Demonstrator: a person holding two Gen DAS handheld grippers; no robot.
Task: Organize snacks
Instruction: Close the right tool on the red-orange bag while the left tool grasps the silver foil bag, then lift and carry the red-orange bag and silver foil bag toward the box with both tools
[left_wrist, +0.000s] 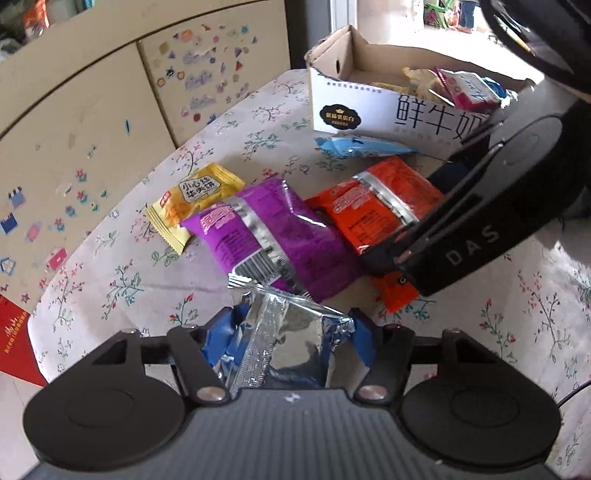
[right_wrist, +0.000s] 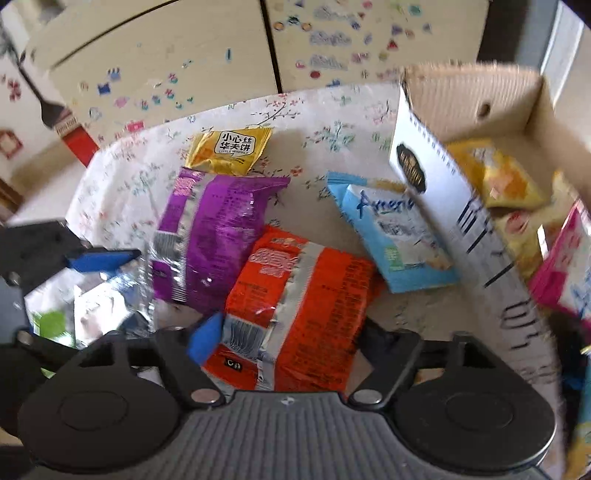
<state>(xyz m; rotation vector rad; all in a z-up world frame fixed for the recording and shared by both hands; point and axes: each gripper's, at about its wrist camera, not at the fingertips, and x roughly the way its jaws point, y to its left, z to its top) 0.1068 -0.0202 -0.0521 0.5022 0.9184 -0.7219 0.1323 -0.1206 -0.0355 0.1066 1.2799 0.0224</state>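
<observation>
While a crumpled silver packet (left_wrist: 284, 343) is being gripped between the blue pads of the left gripper (left_wrist: 286, 345), just above the floral-clothed surface (left_wrist: 122, 280), the right gripper (right_wrist: 284, 339) is being closed around the near end of the orange packet (right_wrist: 306, 295). That orange packet is lying on the surface, its far edge touching the purple packet (right_wrist: 218, 232) beside it. A yellow packet (right_wrist: 229, 151) is being seen just beyond the purple one, its near edge tucked against it. A light-blue packet (right_wrist: 391, 236) is leaning against the white outer wall of the cardboard box (right_wrist: 436, 192), which is standing on the surface to the right. Inside the box, a yellow snack bag (right_wrist: 498, 177) and a pink packet (right_wrist: 565, 266) are being held. Behind the surface, sticker-covered cabinet doors (right_wrist: 177, 55) are being shown.
</observation>
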